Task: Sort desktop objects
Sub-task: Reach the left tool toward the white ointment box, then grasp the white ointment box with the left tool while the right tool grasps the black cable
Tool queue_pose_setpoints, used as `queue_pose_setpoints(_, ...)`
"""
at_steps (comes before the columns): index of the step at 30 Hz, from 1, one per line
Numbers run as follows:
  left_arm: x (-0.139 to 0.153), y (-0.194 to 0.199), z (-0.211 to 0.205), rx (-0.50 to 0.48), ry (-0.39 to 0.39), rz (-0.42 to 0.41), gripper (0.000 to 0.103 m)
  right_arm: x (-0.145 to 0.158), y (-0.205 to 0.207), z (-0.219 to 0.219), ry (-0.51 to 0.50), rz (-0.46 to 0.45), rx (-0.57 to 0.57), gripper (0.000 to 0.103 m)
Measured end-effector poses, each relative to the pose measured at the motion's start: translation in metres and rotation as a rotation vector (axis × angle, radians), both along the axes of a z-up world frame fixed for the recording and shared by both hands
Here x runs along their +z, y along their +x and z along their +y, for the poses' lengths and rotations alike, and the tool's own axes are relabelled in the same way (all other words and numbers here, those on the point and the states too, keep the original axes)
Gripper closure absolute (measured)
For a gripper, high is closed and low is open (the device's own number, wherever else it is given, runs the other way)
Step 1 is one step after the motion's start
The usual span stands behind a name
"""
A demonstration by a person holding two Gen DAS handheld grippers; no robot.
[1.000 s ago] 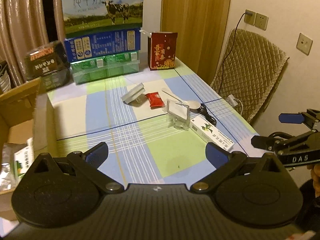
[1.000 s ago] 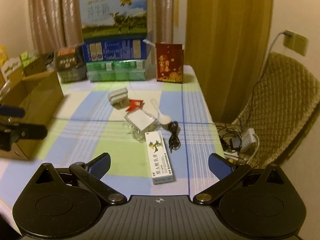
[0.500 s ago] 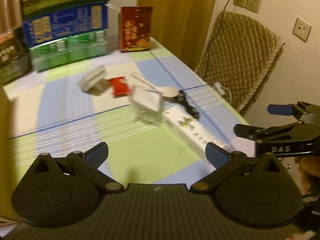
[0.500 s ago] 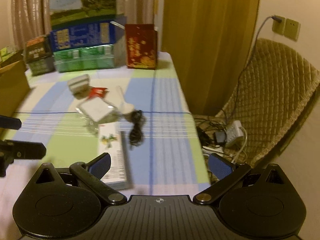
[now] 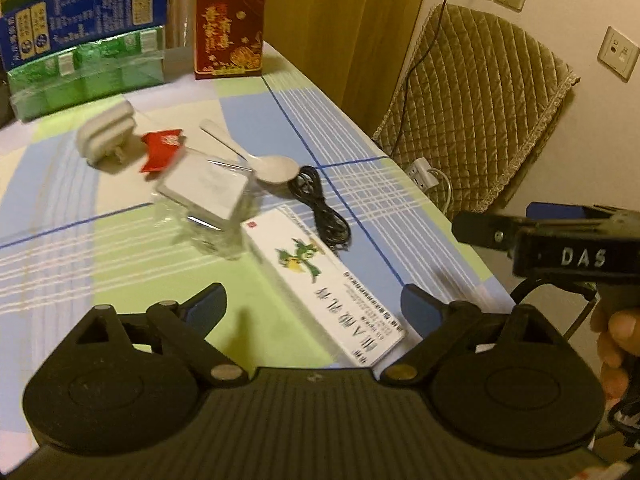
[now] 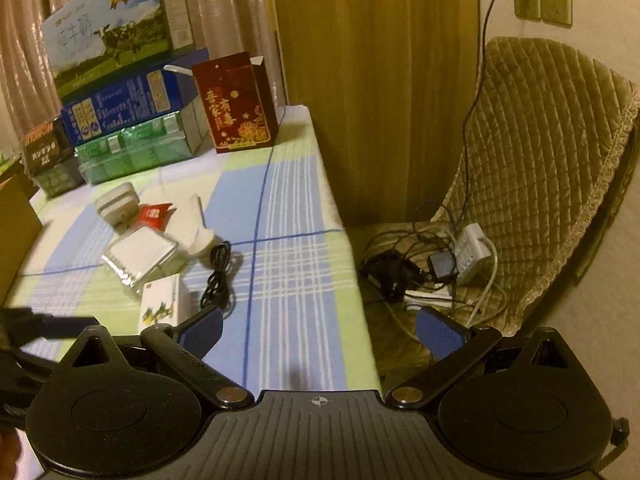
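Observation:
On the checked tablecloth [image 5: 120,268] lie a long white medicine box [image 5: 320,280], a clear square container with a white lid [image 5: 204,204], a white spoon [image 5: 264,164], a coiled black cable [image 5: 324,212], a red sachet [image 5: 162,150] and a white plug adapter [image 5: 106,138]. My left gripper [image 5: 314,306] is open, its blue pads either side of the near end of the medicine box, just above it. My right gripper [image 6: 318,330] is open and empty over the table's right edge; it shows in the left wrist view [image 5: 560,236]. The box [image 6: 160,306], cable [image 6: 218,276] and container [image 6: 138,254] lie to its left.
Stacked milk cartons [image 6: 120,80] and a red gift box [image 6: 236,104] stand at the back. A quilted chair [image 6: 540,168] with a power strip [image 6: 472,254] and tangled cords is right of the table. A cardboard box edge [image 6: 16,216] is at the left.
Both grippers moved forward and to the right. The left one closed in on the medicine box; the right one swung past the table's right edge toward the chair.

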State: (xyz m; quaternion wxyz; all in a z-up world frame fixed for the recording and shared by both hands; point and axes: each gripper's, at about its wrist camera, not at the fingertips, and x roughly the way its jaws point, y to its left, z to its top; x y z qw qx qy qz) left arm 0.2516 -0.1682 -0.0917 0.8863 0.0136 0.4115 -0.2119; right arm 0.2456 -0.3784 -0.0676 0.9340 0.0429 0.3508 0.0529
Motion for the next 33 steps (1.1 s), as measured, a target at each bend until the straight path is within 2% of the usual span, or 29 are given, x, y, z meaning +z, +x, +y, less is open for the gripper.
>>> queue_pose_setpoints(4,-0.013,0.01,-0.014,-0.005,-0.004,0.026,0.018,-0.003,0.007,-0.006,0.013,0.009,-0.012,0.002)
queue_pose_setpoints(6,-0.019,0.014,-0.019,-0.003,0.018,0.029,0.034,-0.004,0.008,-0.007,0.014,0.012,-0.018,0.002)
queue_pose_setpoints(8,-0.021,0.015,-0.017,-0.001,0.037,0.022,0.041,-0.006,0.008,-0.007,0.014,0.016,-0.016,0.002)
queue_pose_setpoints(11,-0.019,0.014,-0.009,-0.007,0.069,0.014,0.067,-0.008,0.01,-0.002,0.01,0.024,-0.003,0.002)
queue_pose_setpoints(12,-0.019,0.013,-0.005,-0.01,0.081,0.013,0.07,-0.008,0.012,0.0,0.012,0.026,0.003,0.002)
queue_pose_setpoints(17,-0.017,0.006,0.031,-0.037,0.139,0.009,0.07,-0.012,0.02,0.018,0.002,0.034,0.051,0.002)
queue_pose_setpoints(22,-0.013,-0.002,0.077,0.003,0.183,-0.002,0.07,-0.018,0.036,0.036,0.019,0.047,0.101,0.003)
queue_pose_setpoints(26,-0.012,0.001,0.104,0.072,0.164,0.002,0.07,-0.027,0.052,0.056,0.018,0.054,0.146,0.014)
queue_pose_setpoints(33,-0.013,0.009,0.11,0.099,0.125,0.003,0.07,-0.051,0.078,0.084,-0.061,0.073,0.209,0.032)
